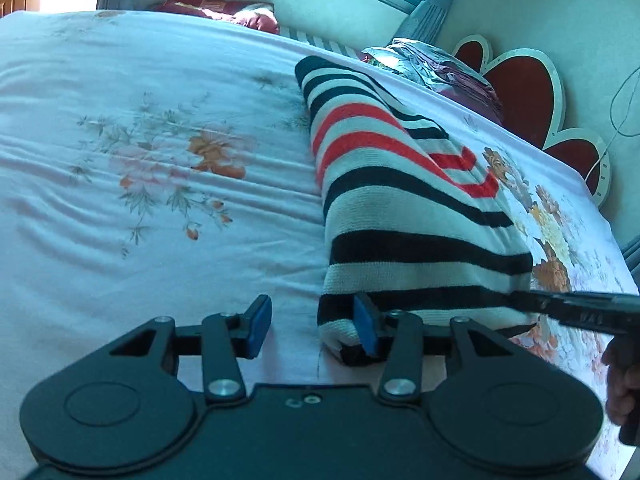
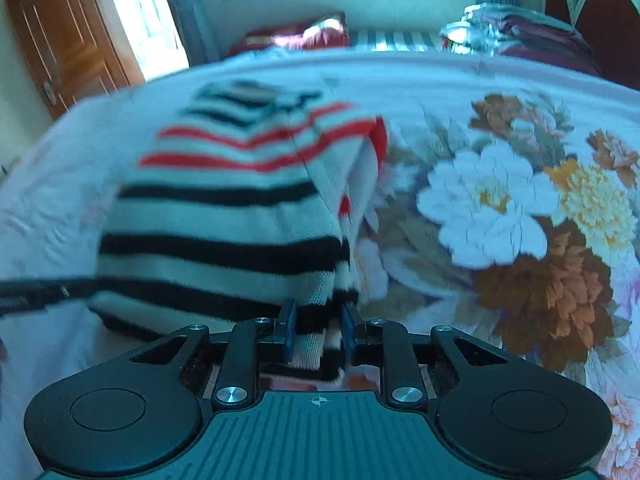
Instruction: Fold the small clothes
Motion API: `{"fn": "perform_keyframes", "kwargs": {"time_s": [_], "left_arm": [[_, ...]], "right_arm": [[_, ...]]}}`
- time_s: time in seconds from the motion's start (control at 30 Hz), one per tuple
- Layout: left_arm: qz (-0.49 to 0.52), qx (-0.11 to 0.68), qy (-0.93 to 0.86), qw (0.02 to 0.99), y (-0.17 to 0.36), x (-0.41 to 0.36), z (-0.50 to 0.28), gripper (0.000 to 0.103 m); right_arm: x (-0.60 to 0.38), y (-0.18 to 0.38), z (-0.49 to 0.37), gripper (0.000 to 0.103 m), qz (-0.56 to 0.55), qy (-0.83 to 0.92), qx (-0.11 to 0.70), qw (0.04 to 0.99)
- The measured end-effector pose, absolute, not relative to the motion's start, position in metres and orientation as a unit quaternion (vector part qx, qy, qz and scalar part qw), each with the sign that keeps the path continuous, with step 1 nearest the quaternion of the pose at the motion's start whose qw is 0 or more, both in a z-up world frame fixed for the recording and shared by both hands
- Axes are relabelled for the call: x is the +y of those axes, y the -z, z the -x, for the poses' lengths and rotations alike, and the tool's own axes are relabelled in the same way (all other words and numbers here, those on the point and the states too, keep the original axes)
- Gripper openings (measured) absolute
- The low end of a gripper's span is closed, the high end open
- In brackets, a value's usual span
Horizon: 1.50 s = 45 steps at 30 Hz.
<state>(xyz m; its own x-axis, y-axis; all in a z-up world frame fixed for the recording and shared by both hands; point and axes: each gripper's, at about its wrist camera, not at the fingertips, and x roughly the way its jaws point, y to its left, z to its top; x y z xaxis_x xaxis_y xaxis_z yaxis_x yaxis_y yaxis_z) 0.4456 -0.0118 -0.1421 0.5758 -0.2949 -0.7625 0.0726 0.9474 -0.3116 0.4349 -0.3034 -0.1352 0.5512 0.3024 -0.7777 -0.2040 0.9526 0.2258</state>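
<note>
The left gripper [image 1: 314, 330] is held with its jaws apart over the bedsheet [image 1: 120, 240]; only its right-hand blue pad [image 1: 365, 328] is laid against the near corner of the striped sweater [image 1: 400, 208], while the other pad is seen over bare sheet, so nothing is clamped. The right gripper [image 2: 318, 334] is closed on the sweater [image 2: 224, 216]: the near hem is pinched between its two blue pads [image 2: 288, 330], and striped knit is seen bunched behind them. From the right gripper's view the garment is spread away from the tool toward the far side of the bed, folded lengthwise, its doubled edge running just right of the jaws with a red-striped layer exposed beneath. The right gripper's arm is seen entering the left view from the right, across the hem. To the left of the left gripper a wide stretch of rippled, faintly flowered sheet is left free. To the right of the right gripper, boldly flowered sheet is open up to the bed edge. Beyond the sweater's far end, stacked folded clothes [image 1: 452, 68] and a dark red cushion [image 1: 216, 10] are placed near a heart-shaped headboard [image 1: 524, 88].
</note>
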Motion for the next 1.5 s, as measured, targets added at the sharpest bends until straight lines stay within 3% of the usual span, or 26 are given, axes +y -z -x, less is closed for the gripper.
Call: {"fn": "perform_keyframes", "kwargs": {"time_s": [0.07,0.27,0.43,0.53,0.63,0.77,0.8,0.83,0.97,1.1,1.13,1.17,1.2,1.3,1.5], "left_arm": [[0.089,0.452,0.114,0.88,0.131,-0.012,-0.448,0.043],[0.074,0.372,0.139,0.915,0.092,-0.017,-0.477,0.041],[0.033,0.35,0.171,0.92,0.078,-0.05,-0.526,0.035],[0.006,0.393,0.196,0.898,0.097,-0.069,-0.553,0.035],[-0.047,0.4,0.204,0.892,0.124,-0.089,-0.56,0.036],[-0.024,0.397,0.218,0.891,0.111,-0.092,-0.564,0.036],[-0.019,0.387,0.219,0.896,0.108,-0.089,-0.562,0.036],[-0.019,0.38,0.217,0.899,0.107,-0.088,-0.561,0.035],[-0.017,0.375,0.217,0.901,0.11,-0.086,-0.572,0.035],[-0.019,0.382,0.23,0.895,0.113,-0.089,-0.583,0.035],[-0.017,0.386,0.235,0.892,0.117,-0.089,-0.586,0.035],[-0.012,0.392,0.238,0.888,0.12,-0.089,-0.589,0.036],[-0.005,0.399,0.242,0.884,0.124,-0.09,-0.592,0.036],[0.011,0.425,0.232,0.875,0.136,-0.096,-0.598,0.036],[-0.01,0.428,0.219,0.877,0.132,-0.106,-0.595,0.034]], "right_arm": [[-0.308,0.131,-0.436,0.023,-0.075,-0.143,0.447,0.88],[-0.307,0.082,-0.447,0.023,-0.053,-0.149,0.332,0.93],[-0.28,0.079,-0.5,0.023,-0.031,-0.158,0.332,0.929],[-0.271,0.087,-0.521,0.023,-0.025,-0.166,0.338,0.926],[-0.271,0.128,-0.545,0.023,0.008,-0.136,0.412,0.901],[-0.3,0.116,-0.541,0.024,-0.073,-0.141,0.388,0.908],[-0.311,0.111,-0.538,0.027,-0.1,-0.134,0.368,0.915],[-0.319,0.111,-0.538,0.042,-0.117,-0.127,0.363,0.916],[-0.343,0.13,-0.559,0.045,-0.189,-0.121,0.389,0.894],[-0.357,0.138,-0.577,0.044,-0.283,-0.152,0.391,0.863],[-0.356,0.138,-0.58,0.036,-0.284,-0.149,0.392,0.862],[-0.353,0.136,-0.581,0.018,-0.264,-0.143,0.392,0.87],[-0.348,0.135,-0.582,0.016,-0.237,-0.139,0.394,0.877],[-0.319,0.139,-0.577,0.015,-0.065,-0.114,0.395,0.909],[-0.307,0.132,-0.574,0.015,-0.035,-0.098,0.399,0.911]]}}
